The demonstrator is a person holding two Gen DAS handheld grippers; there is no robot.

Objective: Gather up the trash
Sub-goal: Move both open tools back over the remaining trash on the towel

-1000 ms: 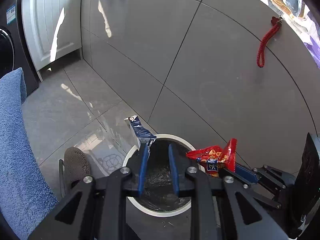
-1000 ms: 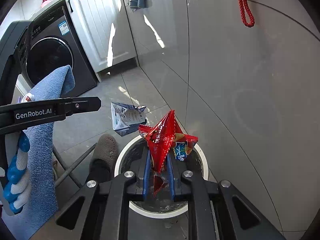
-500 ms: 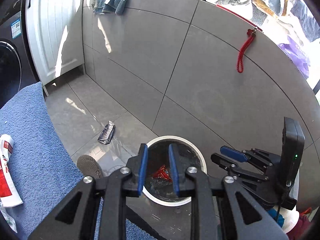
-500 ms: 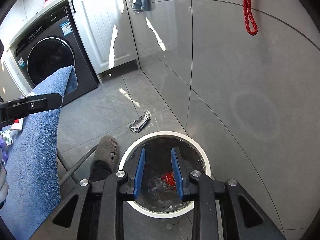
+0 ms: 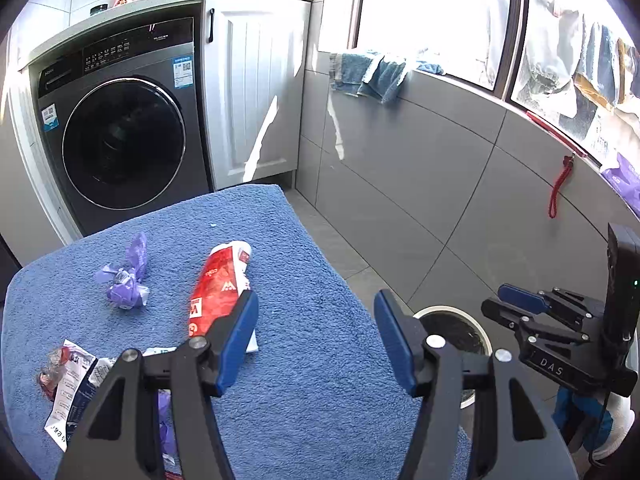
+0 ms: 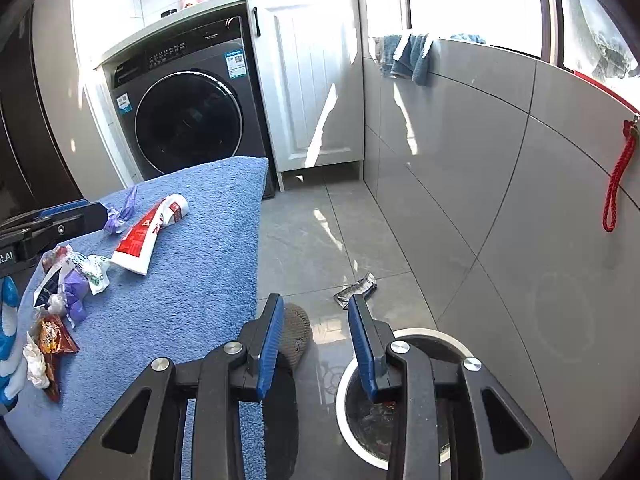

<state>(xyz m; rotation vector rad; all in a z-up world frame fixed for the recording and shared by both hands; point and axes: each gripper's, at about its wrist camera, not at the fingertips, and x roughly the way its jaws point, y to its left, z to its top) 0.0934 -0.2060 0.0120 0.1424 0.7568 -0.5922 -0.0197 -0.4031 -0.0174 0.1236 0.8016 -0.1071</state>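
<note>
Trash lies on a blue towel-covered table [image 5: 320, 380]: a red-and-white wrapper [image 5: 222, 284], a purple wrapper [image 5: 126, 280] and crumpled papers [image 5: 68, 372]. My left gripper [image 5: 316, 304] hovers over the towel just right of the red-and-white wrapper, its jaws opening with nothing between them. My right gripper [image 6: 316, 308] hangs over the floor between the table [image 6: 180, 280] and the white-rimmed bin [image 6: 430, 334], jaws opening and empty. Red trash shows inside the bin. A dark wrapper [image 6: 356, 290] lies on the floor beyond the bin. The bin [image 5: 444, 309] sits below the right gripper [image 5: 520, 300].
A washing machine [image 6: 188, 116] and white cabinet [image 6: 316, 92] stand behind the table. A grey slipper [image 6: 296, 332] rests on the floor by the table edge. A red cord [image 6: 618, 176] hangs on the tiled wall. A gloved hand [image 6: 8, 340] holds the left gripper [image 6: 52, 220].
Both grippers let go of their wrappers over the bin; the red one landed inside, the dark one on the floor. Both then rose and swung left toward the table, jaws spreading.
</note>
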